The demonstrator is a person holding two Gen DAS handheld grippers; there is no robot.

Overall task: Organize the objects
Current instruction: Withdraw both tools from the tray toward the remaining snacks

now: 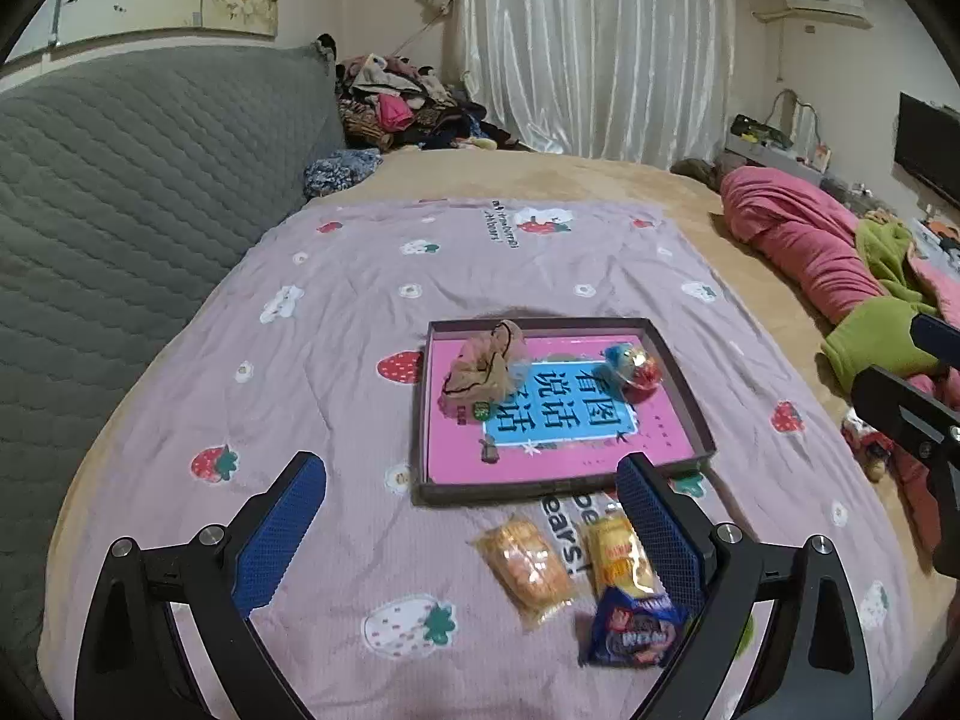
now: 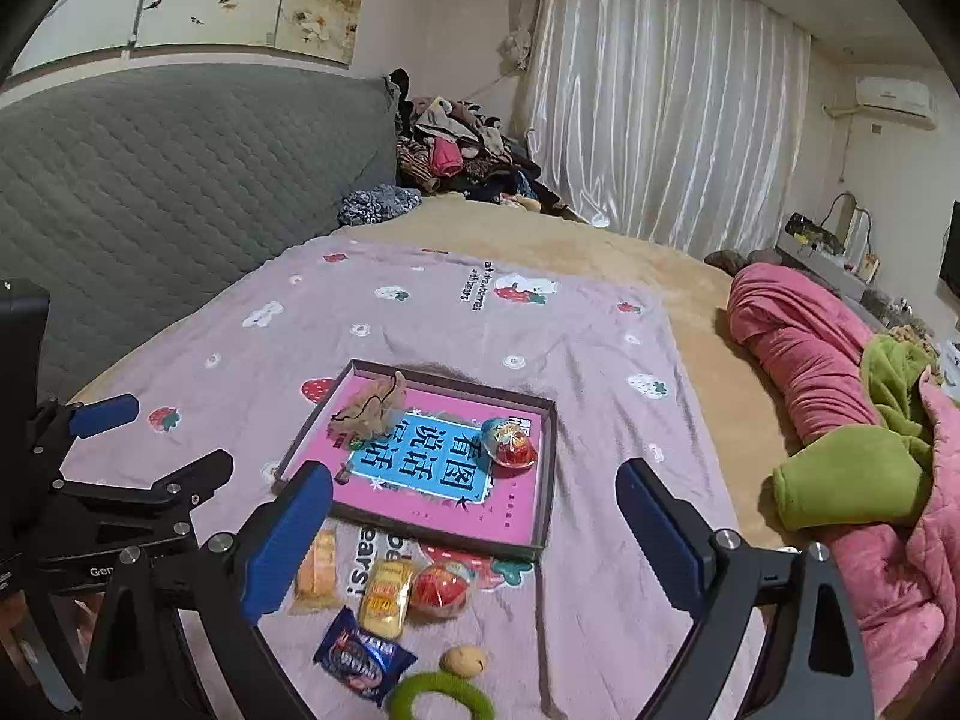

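Note:
A dark shallow tray with a pink book inside lies on the pink strawberry sheet. In it are a beige hair scrunchie and a foil-wrapped toy egg. In front of the tray lie an orange snack pack, a yellow snack pack and a blue cookie pack. The right wrist view also shows a red egg, a small tan ball and a green ring. My left gripper is open above the snacks. My right gripper is open and empty.
A grey quilted headboard runs along the left. A pile of clothes sits at the far corner. Pink and green bedding lies bunched on the right side of the bed.

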